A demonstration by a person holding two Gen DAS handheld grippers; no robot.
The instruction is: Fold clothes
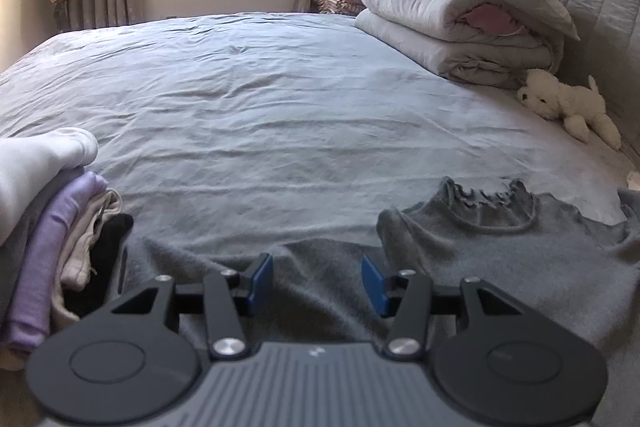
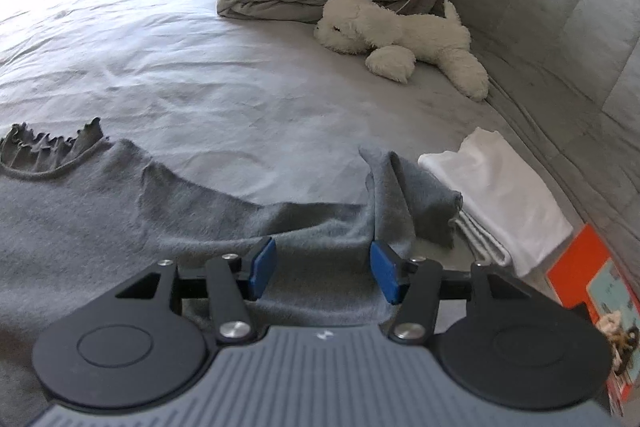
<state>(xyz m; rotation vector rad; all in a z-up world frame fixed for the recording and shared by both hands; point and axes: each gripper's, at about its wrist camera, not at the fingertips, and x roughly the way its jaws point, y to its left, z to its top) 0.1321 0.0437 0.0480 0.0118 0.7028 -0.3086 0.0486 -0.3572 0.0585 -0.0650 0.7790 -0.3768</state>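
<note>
A grey knit sweater (image 1: pixel 500 251) with a ruffled collar (image 1: pixel 488 203) lies spread flat on the blue-grey bedsheet (image 1: pixel 260 99). My left gripper (image 1: pixel 317 281) hovers open over its left sleeve, nothing between the blue pads (image 1: pixel 262 281). In the right wrist view the same sweater (image 2: pixel 100 211) stretches left, and its right sleeve (image 2: pixel 404 195) ends crumpled against a folded white cloth (image 2: pixel 500 203). My right gripper (image 2: pixel 323 273) is open just above that sleeve, the fabric showing between its jaws.
A stack of folded clothes (image 1: pixel 60 239), white, lilac, cream and black, sits at the left. Folded duvets (image 1: pixel 460 19) and a white plush dog (image 2: pixel 404 39) lie by the padded headboard (image 2: pixel 560 27). An orange box (image 2: pixel 592 291) is at the right edge.
</note>
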